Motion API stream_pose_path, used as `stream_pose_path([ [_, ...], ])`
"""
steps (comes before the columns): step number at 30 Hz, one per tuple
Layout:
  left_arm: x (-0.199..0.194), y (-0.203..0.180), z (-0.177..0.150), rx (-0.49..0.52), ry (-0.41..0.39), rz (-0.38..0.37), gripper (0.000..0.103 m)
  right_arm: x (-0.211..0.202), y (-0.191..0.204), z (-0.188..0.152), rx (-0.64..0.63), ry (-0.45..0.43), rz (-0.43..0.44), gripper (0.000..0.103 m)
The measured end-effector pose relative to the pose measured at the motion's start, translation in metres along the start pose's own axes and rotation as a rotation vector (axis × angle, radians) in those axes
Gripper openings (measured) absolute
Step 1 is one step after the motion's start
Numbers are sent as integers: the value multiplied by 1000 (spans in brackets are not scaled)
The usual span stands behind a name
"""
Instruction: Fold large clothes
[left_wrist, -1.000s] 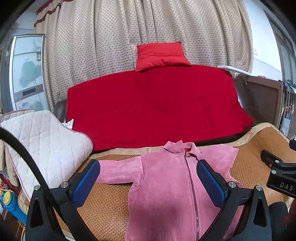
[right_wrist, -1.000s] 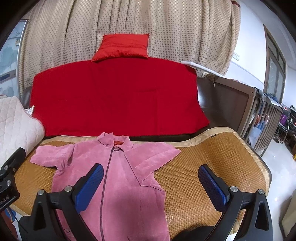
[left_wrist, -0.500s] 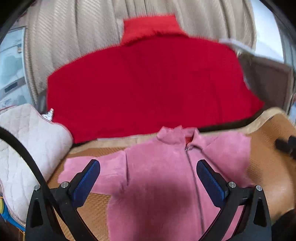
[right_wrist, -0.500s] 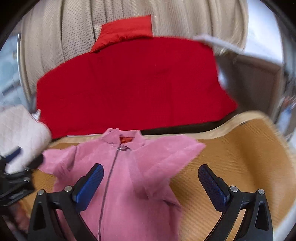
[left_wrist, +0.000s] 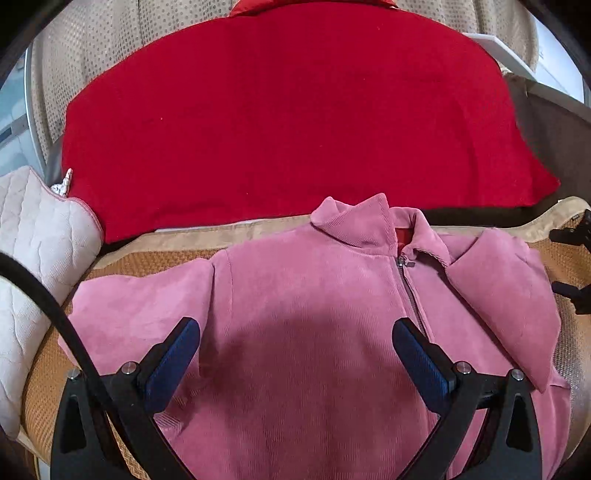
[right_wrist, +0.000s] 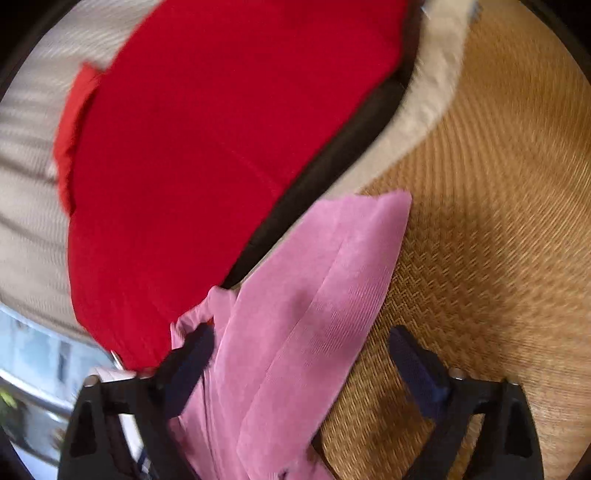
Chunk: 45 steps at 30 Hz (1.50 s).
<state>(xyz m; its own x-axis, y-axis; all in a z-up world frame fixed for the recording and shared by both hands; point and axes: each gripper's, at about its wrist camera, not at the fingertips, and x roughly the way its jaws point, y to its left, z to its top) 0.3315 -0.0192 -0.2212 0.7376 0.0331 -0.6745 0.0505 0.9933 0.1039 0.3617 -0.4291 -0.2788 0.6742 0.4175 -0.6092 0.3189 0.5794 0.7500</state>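
Note:
A pink zip-up jacket (left_wrist: 314, 295) lies face up on a woven brown mat (left_wrist: 155, 258), collar toward the red sofa back. Its left sleeve (left_wrist: 140, 314) spreads out to the side; its right sleeve (left_wrist: 506, 295) lies folded over the body. My left gripper (left_wrist: 295, 354) is open, low over the jacket's chest. My right gripper (right_wrist: 301, 365) is open and rolled sideways over the folded right sleeve (right_wrist: 314, 295), its fingers either side of the sleeve edge. The right gripper's tips (left_wrist: 572, 266) show at the right edge of the left wrist view.
A red blanket (left_wrist: 288, 118) covers the sofa back behind the mat. A white quilted cushion (left_wrist: 33, 240) sits at the left. Dotted beige curtains (left_wrist: 92, 48) hang behind. Bare mat (right_wrist: 498, 221) lies right of the jacket. The right wrist view is blurred.
Both grippers have moved forward and down toward the jacket, which looks much larger now. The right gripper has rolled sideways and swung over the folded right sleeve. Both stay open.

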Motion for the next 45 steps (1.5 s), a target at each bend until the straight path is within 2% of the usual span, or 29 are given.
stream_pose_path([
  [2, 2, -1, 1, 18, -12, 17, 103, 11, -3, 3, 28, 26, -9, 89],
  [6, 4, 0, 1, 19, -6, 18, 103, 34, -9, 1, 71, 56, 1, 71],
  [8, 3, 2, 0, 16, -7, 21, 103, 37, -10, 0, 88, 47, 19, 55],
  [9, 2, 3, 1, 13, -10, 26, 103, 39, -10, 0, 97, 45, 29, 35],
  [10, 0, 5, 1, 8, -12, 31, 103, 42, -10, 0, 99, 46, 34, 29],
  [13, -4, 11, 3, -10, -22, 40, 103, 41, -9, -5, 94, 32, 87, 23],
  [16, -12, 22, 3, -35, -43, 61, 103, 29, 16, -13, -7, -14, 161, 21],
  [18, -20, 33, 4, -52, -58, 85, 103, 18, 39, -24, -84, -27, 247, 21],
  [20, -25, 45, 5, -73, -70, 110, 103, 13, 63, -39, -153, -11, 323, 21],
  [23, -37, 75, 4, -137, -87, 141, 103, 19, 95, -70, -243, 58, 389, 21],
  [27, -47, 111, 0, -222, -93, 177, 103, 49, 129, -121, -351, 192, 372, 21],
  [30, -48, 133, -6, -272, -75, 201, 103, 70, 139, -161, -411, 291, 349, 21],
  [34, -55, 148, -7, -313, -79, 193, 103, 85, 134, -197, -376, 457, 335, 24],
  [38, -61, 136, -5, -283, -97, 156, 103, 79, 118, -208, -353, 585, 285, 24],
  [40, -61, 119, -3, -242, -100, 112, 103, 61, 107, -206, -334, 563, 318, 25],
  [45, -59, 54, -4, -65, -94, 1, 103, 26, 75, -158, -165, 368, 386, 26],
])
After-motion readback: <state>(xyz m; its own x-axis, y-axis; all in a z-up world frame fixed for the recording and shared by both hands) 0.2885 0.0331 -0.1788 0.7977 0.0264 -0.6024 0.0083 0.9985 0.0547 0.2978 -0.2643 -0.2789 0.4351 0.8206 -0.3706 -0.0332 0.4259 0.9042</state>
